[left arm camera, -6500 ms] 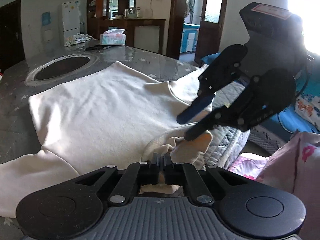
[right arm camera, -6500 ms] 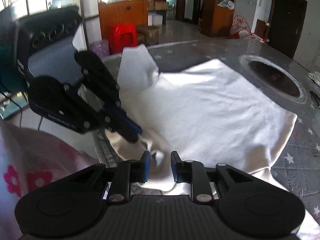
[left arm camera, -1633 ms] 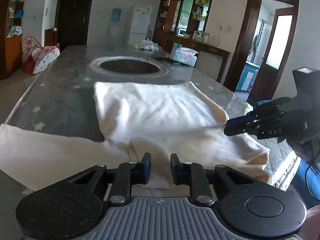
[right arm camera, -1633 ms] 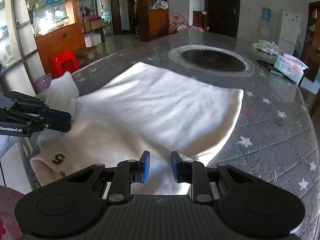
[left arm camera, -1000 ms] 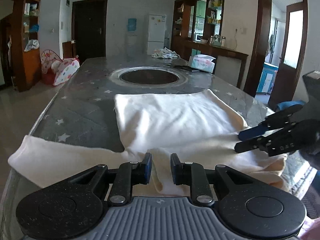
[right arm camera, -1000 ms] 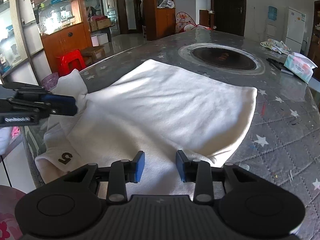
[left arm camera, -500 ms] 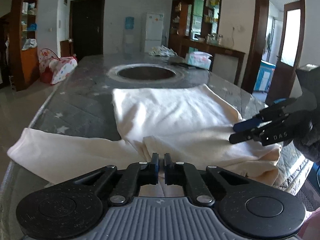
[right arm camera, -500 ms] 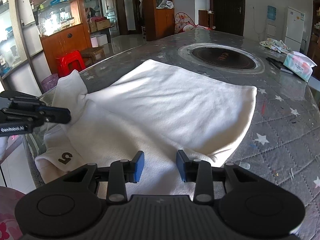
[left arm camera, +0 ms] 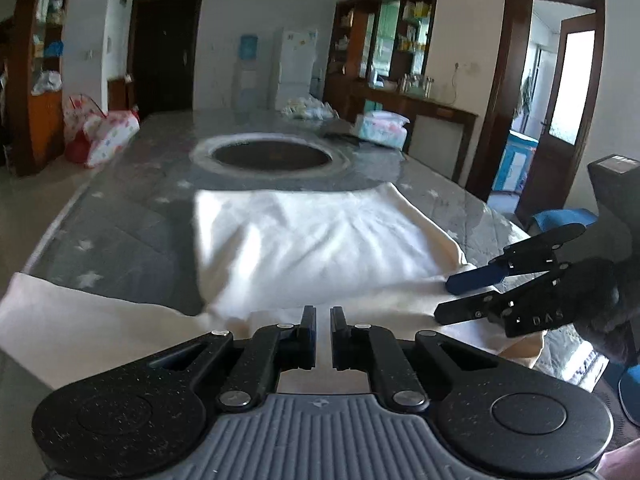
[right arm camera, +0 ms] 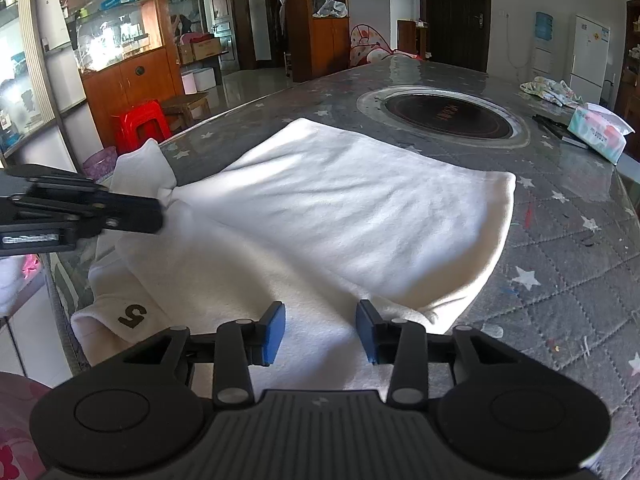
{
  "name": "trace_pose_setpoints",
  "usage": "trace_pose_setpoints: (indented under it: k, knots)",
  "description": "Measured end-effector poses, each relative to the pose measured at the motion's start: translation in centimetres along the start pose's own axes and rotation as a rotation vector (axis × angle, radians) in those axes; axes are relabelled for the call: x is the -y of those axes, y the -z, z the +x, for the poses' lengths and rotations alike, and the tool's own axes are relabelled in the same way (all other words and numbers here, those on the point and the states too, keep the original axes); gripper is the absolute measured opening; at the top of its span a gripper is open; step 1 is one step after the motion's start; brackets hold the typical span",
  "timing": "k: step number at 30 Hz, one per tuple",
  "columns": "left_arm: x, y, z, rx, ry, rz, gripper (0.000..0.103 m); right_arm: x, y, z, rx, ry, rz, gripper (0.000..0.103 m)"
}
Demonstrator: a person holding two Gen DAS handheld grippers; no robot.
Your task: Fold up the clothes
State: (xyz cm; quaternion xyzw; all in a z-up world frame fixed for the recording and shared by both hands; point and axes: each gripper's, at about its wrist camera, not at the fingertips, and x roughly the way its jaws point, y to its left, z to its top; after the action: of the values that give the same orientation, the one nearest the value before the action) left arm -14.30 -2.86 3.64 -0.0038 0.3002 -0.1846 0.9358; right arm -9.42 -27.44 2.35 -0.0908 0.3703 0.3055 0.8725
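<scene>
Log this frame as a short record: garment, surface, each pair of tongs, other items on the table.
garment: white sweatshirt spread flat, a dark "5" mark near its close edge
surface: grey star-print quilted table cover with a round dark recess beyond the garment
left tongs: narrow gap between fingers, low at the garment's near edge; grip cannot be told
right tongs: open wide, over the fabric, holding nothing
other items: tissue pack, crumpled patterned cloth, at the far end
</scene>
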Motion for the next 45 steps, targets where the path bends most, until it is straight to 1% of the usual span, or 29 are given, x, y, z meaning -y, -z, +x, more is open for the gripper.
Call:
trace_pose_setpoints:
  k: [2, 3, 6, 9, 11, 14, 17, 19, 20, 21, 23, 25, 26, 27, 28, 32, 34, 35, 36, 37, 39, 41, 44, 45]
  knots:
    - [0.5, 0.1, 0.7, -0.012, -0.035, 0.044, 0.009, 0.0, 0.0, 0.0, 0.000, 0.001, -0.002, 0.041]
    - [0.4, 0.4, 1.1, -0.023, -0.049, 0.045, 0.009, 0.0, 0.0, 0.0, 0.000, -0.001, -0.001, 0.041]
    - [-1.0, 1.2, 1.2, -0.056, -0.070, 0.003, 0.009, 0.1, 0.0, 0.0, 0.000, -0.003, -0.002, 0.041]
    - [-2.0, 1.7, -0.2, -0.027, -0.058, -0.038, 0.010, 0.1, 0.0, 0.0, 0.000, -0.004, -0.004, 0.041]
    - [-2.7, 1.8, -1.4, 0.008, -0.072, -0.062, 0.010, 0.0, 0.0, 0.1, 0.000, -0.004, -0.004, 0.042]
    - [-4.8, 1.8, -2.7, 0.040, -0.166, -0.124, 0.010, -0.1, 0.0, 0.0, 0.000, -0.003, -0.005, 0.042]
    - [-8.1, 1.8, -3.1, 0.047, -0.303, -0.218, 0.011, -0.3, -0.1, -0.1, 0.003, -0.005, -0.006, 0.042]
    - [-10.4, 1.8, -3.3, 0.052, -0.404, -0.268, 0.018, -0.4, -0.2, -0.3, 0.007, -0.009, -0.009, 0.042]
    - [-11.4, 1.8, -3.3, 0.049, -0.452, -0.284, 0.026, -0.5, -0.2, -0.4, 0.009, -0.010, -0.011, 0.042]
    - [-12.5, 1.8, -3.2, 0.045, -0.505, -0.300, 0.031, -0.6, -0.3, -0.5, 0.012, -0.011, -0.013, 0.042]
    - [-14.2, 1.8, -3.1, 0.040, -0.588, -0.327, 0.033, -0.7, -0.4, -0.7, 0.017, -0.014, -0.014, 0.042]
    - [-16.0, 1.9, -3.0, 0.035, -0.646, -0.368, 0.039, -0.9, -0.5, -0.8, 0.019, -0.016, -0.017, 0.042]
    - [-16.8, 2.0, -3.0, 0.035, -0.666, -0.395, 0.046, -1.0, -0.6, -0.9, 0.020, -0.017, -0.019, 0.042]
    - [-17.6, 2.2, -3.0, 0.032, -0.688, -0.416, 0.051, -1.1, -0.6, -0.9, 0.020, -0.018, -0.020, 0.042]
    - [-18.2, 2.2, -2.9, 0.028, -0.702, -0.431, 0.052, -1.1, -0.7, -0.9, 0.021, -0.019, -0.021, 0.042]
    - [-19.5, 2.2, -2.7, 0.037, -0.689, -0.452, 0.052, -1.4, -0.8, -1.0, 0.022, -0.021, -0.024, 0.042]
    - [-19.8, 2.2, -2.5, 0.042, -0.675, -0.451, 0.050, -1.4, -0.8, -1.0, 0.025, -0.021, -0.024, 0.042]
    - [-19.9, 2.3, -2.5, 0.045, -0.663, -0.450, 0.046, -1.5, -0.8, -1.1, 0.027, -0.021, -0.023, 0.042]
    - [-20.0, 2.3, -2.6, 0.051, -0.644, -0.450, 0.034, -1.5, -0.8, -1.1, 0.029, -0.021, -0.022, 0.042]
    - [-20.1, 2.3, -2.6, 0.058, -0.625, -0.451, 0.029, -1.5, -0.8, -1.2, 0.031, -0.021, -0.021, 0.042]
    - [-20.0, 2.3, -2.8, 0.071, -0.618, -0.445, 0.012, -1.5, -0.8, -1.3, 0.036, -0.020, -0.020, 0.042]
    - [-19.6, 2.1, -3.1, 0.084, -0.610, -0.445, 0.008, -1.5, -0.7, -1.6, 0.044, -0.017, -0.018, 0.042]
    - [-18.7, 1.4, -4.3, 0.130, -0.561, -0.466, 0.006, -1.3, -0.7, -2.1, 0.060, -0.012, -0.012, 0.042]
    - [-18.0, 1.0, -4.9, 0.152, -0.531, -0.459, 0.006, -1.3, -0.7, -2.3, 0.066, -0.011, -0.008, 0.042]
